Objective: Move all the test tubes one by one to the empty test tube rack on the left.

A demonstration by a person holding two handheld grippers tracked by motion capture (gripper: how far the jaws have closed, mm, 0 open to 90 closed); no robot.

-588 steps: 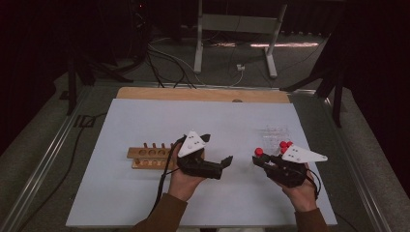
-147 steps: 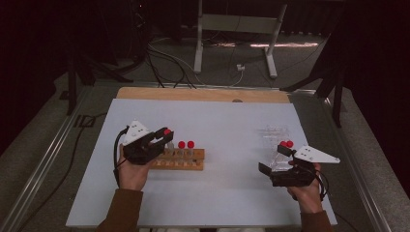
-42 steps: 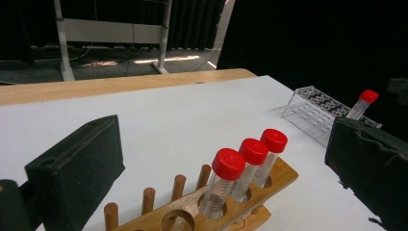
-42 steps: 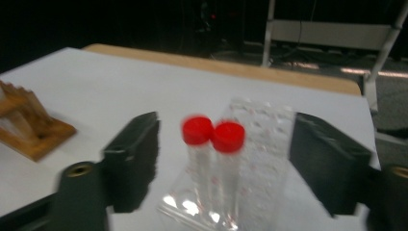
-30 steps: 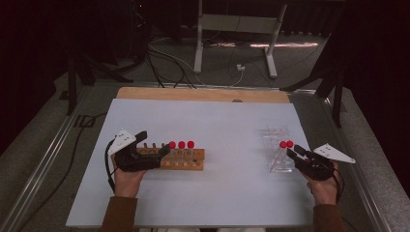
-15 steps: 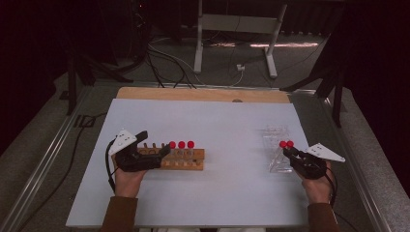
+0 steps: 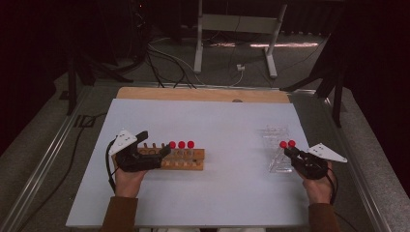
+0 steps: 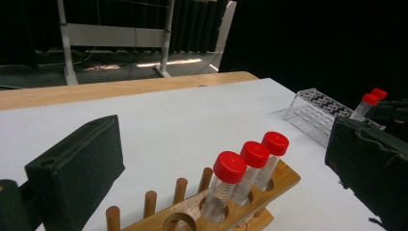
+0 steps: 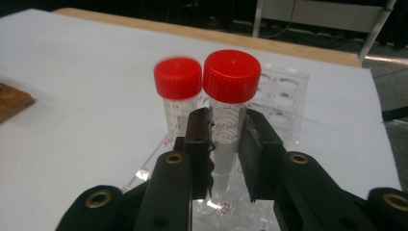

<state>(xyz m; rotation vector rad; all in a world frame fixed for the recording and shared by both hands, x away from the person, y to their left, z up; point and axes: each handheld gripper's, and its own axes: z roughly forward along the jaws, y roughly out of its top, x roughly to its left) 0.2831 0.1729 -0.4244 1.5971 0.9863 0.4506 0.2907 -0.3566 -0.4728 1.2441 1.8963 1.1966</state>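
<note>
A wooden rack (image 7: 186,162) left of centre holds three red-capped tubes (image 7: 181,144) upright in a row. My left gripper (image 7: 154,145) sits at the rack's left end. In the left gripper view its jaws stand wide open on either side of the wooden rack (image 8: 284,180), apart from the tubes (image 8: 230,168). At the right, a clear plastic rack (image 7: 275,133) holds two red-capped tubes. My right gripper (image 9: 225,139) is shut on the nearer tube (image 9: 231,77), pads pressing its clear body below the cap. The second tube (image 9: 178,79) stands just beside it.
The white table sheet (image 7: 232,121) stretches between the two racks. A wooden strip (image 7: 203,94) borders its far edge. Beyond it are metal stand legs (image 7: 270,48) and cables on the floor. The clear rack (image 9: 284,91) has several vacant holes behind the tubes.
About five seconds ago the left gripper carried a tube and the wooden rack held two; now it holds three. The left gripper sits at the rack's end. The right gripper has reached the clear rack's tubes.
</note>
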